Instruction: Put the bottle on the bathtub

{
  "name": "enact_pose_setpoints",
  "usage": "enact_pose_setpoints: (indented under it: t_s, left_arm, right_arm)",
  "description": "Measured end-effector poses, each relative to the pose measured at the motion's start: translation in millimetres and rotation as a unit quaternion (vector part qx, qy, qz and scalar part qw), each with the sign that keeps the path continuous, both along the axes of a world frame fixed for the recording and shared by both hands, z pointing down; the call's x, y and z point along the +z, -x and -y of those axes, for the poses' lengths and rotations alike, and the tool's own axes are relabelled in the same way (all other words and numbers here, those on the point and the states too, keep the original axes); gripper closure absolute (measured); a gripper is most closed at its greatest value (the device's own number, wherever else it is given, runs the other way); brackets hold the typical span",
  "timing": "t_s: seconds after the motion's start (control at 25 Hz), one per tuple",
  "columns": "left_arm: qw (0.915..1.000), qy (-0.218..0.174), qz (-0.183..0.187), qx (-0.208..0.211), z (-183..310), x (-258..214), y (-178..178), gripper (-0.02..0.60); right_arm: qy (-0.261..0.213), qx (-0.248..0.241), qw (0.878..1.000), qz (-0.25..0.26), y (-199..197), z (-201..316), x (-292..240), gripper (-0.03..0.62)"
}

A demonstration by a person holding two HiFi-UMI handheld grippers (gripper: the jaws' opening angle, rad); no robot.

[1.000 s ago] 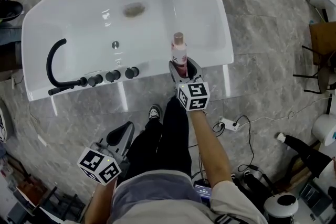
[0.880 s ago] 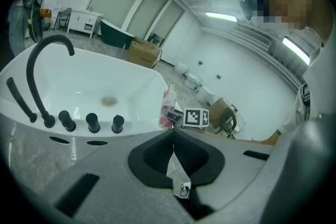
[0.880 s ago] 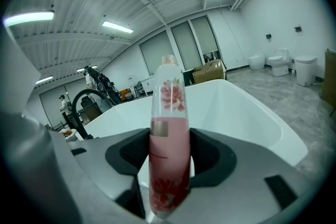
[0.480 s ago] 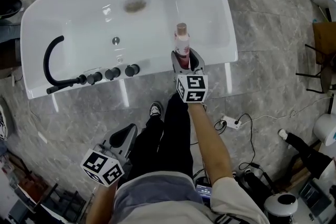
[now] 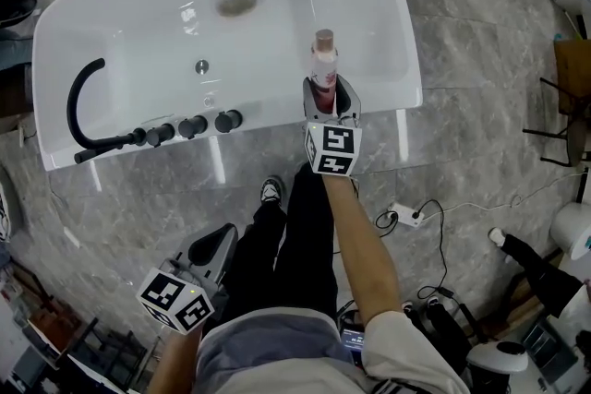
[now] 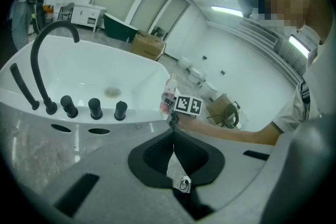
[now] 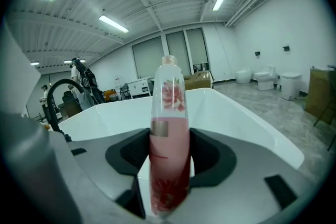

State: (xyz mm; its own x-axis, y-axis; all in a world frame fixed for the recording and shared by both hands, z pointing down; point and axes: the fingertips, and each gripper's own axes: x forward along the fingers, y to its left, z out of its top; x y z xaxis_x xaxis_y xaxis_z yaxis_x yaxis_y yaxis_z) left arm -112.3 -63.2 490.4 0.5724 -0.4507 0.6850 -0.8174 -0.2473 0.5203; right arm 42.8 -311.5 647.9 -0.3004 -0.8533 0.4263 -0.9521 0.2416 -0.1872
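My left tongs: the left gripper (image 5: 213, 246) hangs low by my leg, well away from the tub. Its jaws are pressed together with nothing in them.
My right tongs: the right gripper (image 5: 330, 102) is held out in front of me, and its jaws are tight on the bottle.
Bottle: the pink bottle (image 5: 323, 67) stands up straight in my right tongs, cap on top. It has pink stuff inside and a flower on it.
What just changed: a second ago the bottle was a bit closer to me. Now my right arm has reached further, and the bottle sits over the near edge of the tub. My left tongs have hardly moved.
Bathtub: the white bathtub (image 5: 268, 125) has a flat near edge, and the bottle is right at it, at the right end.
Touching or not: my tongs hide the bottle's bottom, so I think it is just above the edge, but I can't be sure.
Knobs: three black knobs (image 5: 192, 125) sit on the same edge, off to the left of the bottle.
Tap: a black bent tap (image 5: 81, 101) stands past the knobs.
Drain: the drain (image 5: 235, 3) is far off in the tub.
What it means: I am nearly there. I think I only need to set the bottle down and let go.
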Motion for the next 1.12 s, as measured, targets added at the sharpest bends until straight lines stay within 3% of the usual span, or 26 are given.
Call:
enact_pose_setpoints:
  t_s: [0.28,1.12]
  left_arm:
    - [1.0000,0.003,-0.005,0.003,-6.8,6.4,-6.3,0.574]
    - [0.9999,0.003,-0.009,0.004,-7.5,8.3,-4.1,0.574]
  right_arm:
    - [-0.028,0.009,1.000,0.004,0.1,8.7,2.3,0.372]
    - [-0.038,0.018,0.999,-0.028,-4.3,-12.4,9.8,0.370]
